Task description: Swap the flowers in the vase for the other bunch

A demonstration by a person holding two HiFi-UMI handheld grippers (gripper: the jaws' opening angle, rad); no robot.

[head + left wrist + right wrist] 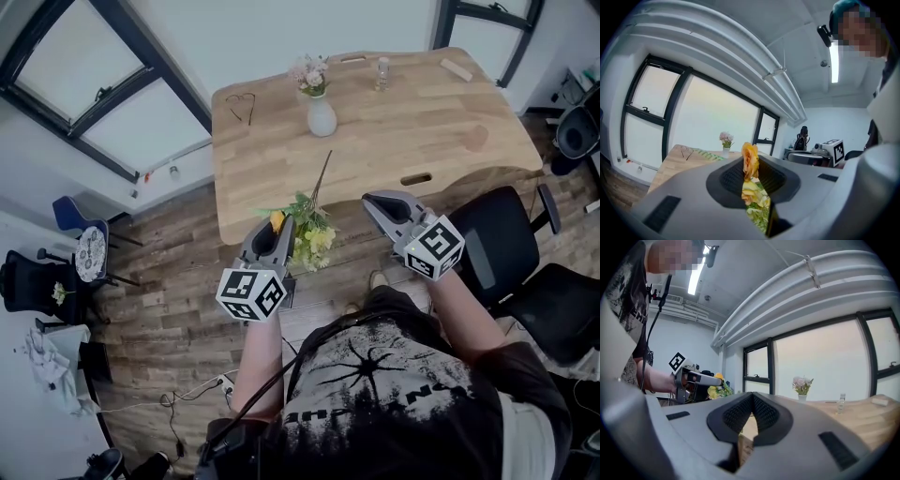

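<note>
A white vase (322,116) with pink flowers (309,72) stands at the far middle of the wooden table (441,122). My left gripper (279,223) hovers over the table's near edge, shut on a bunch of yellow flowers (312,234) whose stem points towards the vase. In the left gripper view an orange-yellow bloom (750,161) is pinched between the pads, and the vase (725,151) stands far ahead. My right gripper (373,202) is shut with nothing in it, level with the left one. The right gripper view shows the vase (802,398) and the yellow bunch (717,391).
On the table lie a pair of glasses (241,103), a small clear bottle (382,73) and a wooden block (457,68). A black office chair (511,248) stands to my right. A blue chair (70,216) and clutter sit on the floor at the left.
</note>
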